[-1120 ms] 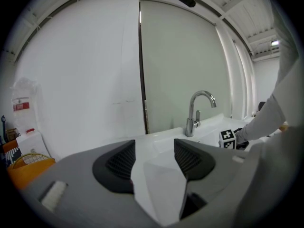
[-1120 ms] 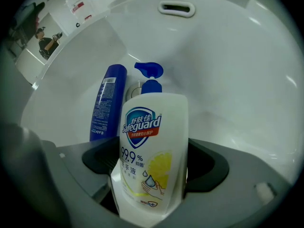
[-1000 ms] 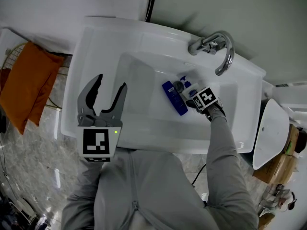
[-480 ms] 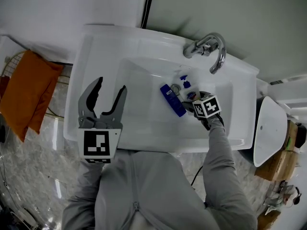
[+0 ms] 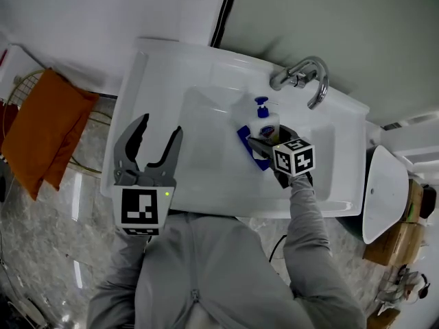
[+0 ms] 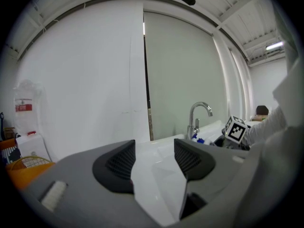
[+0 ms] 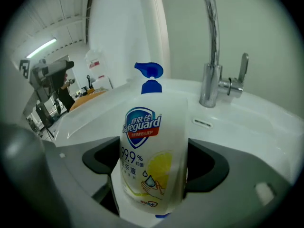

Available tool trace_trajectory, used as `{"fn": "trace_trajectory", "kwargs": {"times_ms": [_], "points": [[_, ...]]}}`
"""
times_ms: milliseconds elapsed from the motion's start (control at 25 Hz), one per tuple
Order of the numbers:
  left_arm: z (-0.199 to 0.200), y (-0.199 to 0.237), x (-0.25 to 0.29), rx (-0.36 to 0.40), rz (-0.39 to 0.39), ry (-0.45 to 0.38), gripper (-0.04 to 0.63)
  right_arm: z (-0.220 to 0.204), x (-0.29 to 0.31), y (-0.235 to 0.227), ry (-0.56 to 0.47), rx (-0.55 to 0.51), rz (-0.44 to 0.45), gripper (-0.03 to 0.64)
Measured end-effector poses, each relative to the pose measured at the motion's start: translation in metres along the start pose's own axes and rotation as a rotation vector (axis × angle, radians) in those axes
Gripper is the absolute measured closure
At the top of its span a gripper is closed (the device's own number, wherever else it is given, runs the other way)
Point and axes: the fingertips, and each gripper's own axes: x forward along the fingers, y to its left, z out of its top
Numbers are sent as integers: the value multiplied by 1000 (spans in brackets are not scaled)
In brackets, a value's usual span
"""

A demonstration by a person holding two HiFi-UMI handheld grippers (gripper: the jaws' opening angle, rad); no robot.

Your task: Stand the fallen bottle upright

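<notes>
A white hand-soap pump bottle with a blue pump head stands upright between the jaws of my right gripper, which is shut on its lower body. In the head view that bottle is in the white sink basin, just below the faucet, with the right gripper at its near side. A dark blue bottle lies flat in the basin beside it, partly hidden. My left gripper hangs open over the sink's left rim, holding nothing; its jaws show bare sink between them.
The chrome faucet arches over the basin's far right, close behind the held bottle. An orange cloth hangs on a wire rack left of the sink. A white bin stands to the right. The floor is marbled tile.
The soap bottle lay flat in the basin before; my right gripper closed on it and tipped it upright. The left gripper has stayed where it was.
</notes>
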Motion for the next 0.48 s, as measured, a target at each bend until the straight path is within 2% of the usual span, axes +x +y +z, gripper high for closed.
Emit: {"fn": "trace_trajectory", "kwargs": {"times_ms": [280, 480], "points": [[2, 31, -19, 0, 44, -11, 291, 100, -1, 28, -327, -3, -26, 201], [-1, 50, -29, -1, 74, -9, 291, 148, 5, 36, -459, -33, -89, 201]]}}
